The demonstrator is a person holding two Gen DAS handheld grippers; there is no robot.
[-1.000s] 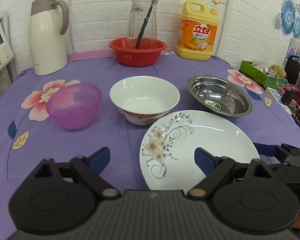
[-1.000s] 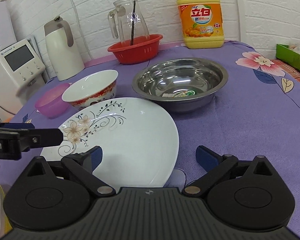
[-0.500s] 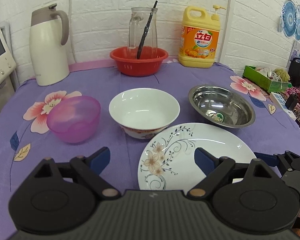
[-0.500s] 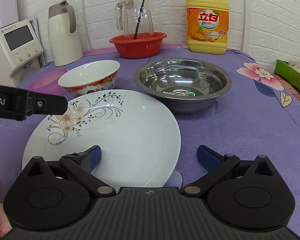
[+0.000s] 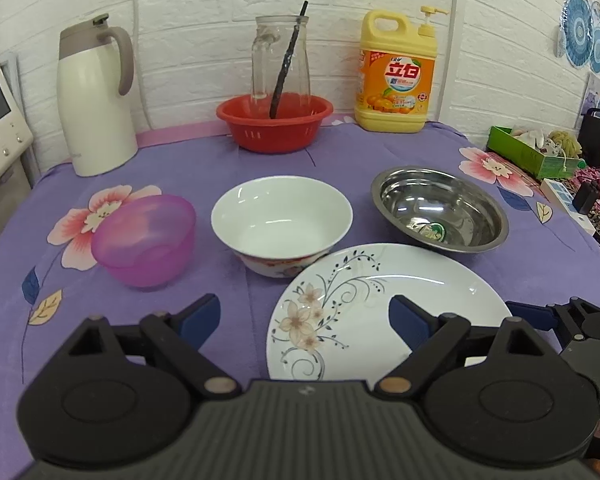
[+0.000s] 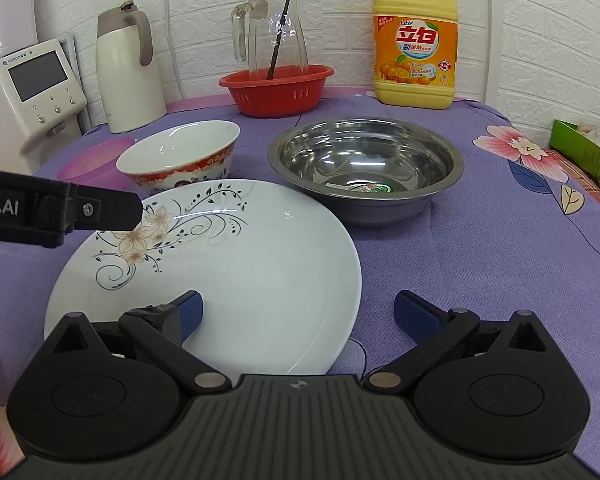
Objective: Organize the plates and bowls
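Note:
A white plate with a flower pattern [image 5: 380, 304] [image 6: 228, 276] lies at the near edge of the purple cloth. Behind it stand a white ceramic bowl [image 5: 282, 222] [image 6: 180, 156], a pink plastic bowl [image 5: 146, 240] [image 6: 96, 160] to the left and a steel bowl [image 5: 440, 208] [image 6: 366, 166] to the right. My left gripper [image 5: 306, 320] is open over the plate's left edge. My right gripper [image 6: 298, 312] is open, with its left finger above the plate and its right finger beyond the rim. Both are empty.
At the back stand a white thermos jug [image 5: 94, 100], a red basket holding a glass pitcher [image 5: 276, 120] and a yellow detergent bottle [image 5: 396, 76]. A white appliance [image 6: 32, 92] is at the left. A green box [image 5: 532, 148] sits at the right edge.
Both grippers have drawn back and risen a little, so the plate sits lower and farther off in both views. The dishes have not moved. Both grippers stay open.

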